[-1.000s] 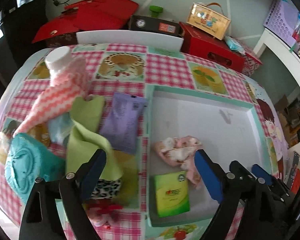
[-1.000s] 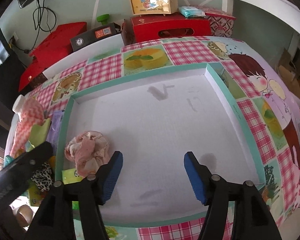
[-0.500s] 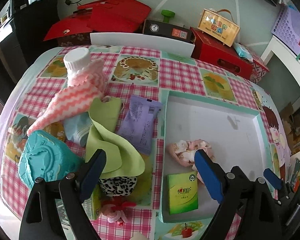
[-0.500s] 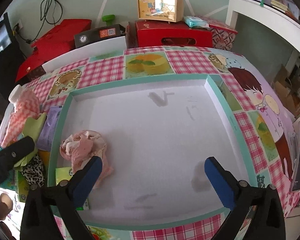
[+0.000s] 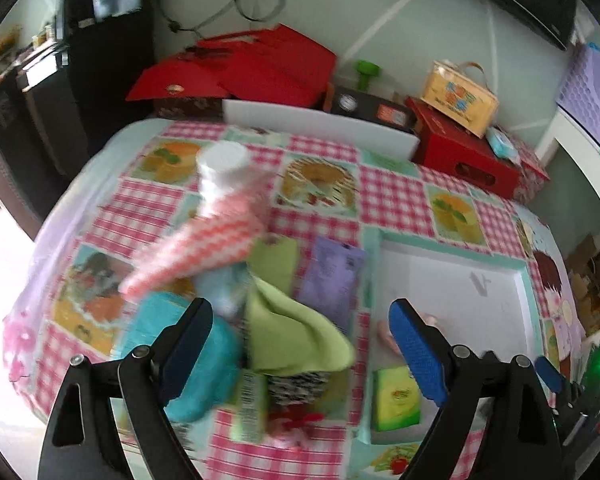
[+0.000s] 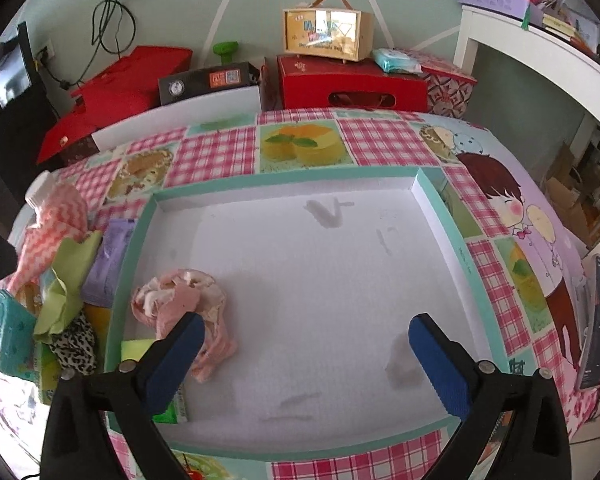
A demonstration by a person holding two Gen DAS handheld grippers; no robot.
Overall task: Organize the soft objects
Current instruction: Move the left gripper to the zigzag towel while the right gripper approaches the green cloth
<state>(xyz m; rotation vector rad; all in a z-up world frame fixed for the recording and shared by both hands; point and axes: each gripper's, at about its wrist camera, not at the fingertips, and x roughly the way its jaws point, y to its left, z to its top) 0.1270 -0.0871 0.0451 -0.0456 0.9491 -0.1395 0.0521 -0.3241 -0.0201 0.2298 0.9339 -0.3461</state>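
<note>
Two things lie in tray (image 6: 440,208): pink cloth (image 6: 180,300), green packet (image 5: 396,398); both grippers' fingers spread.

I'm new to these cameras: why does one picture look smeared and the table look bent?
Left wrist view: motion blur smears the pink zigzag cloth and green cloth. Right wrist view: sharp, the pink rag crisp in the white tray. Both: fisheye lenses curve the table edges, and the corners go dark.

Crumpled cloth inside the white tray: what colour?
Pale pink with cream patches; clearest in the right wrist view.
</note>
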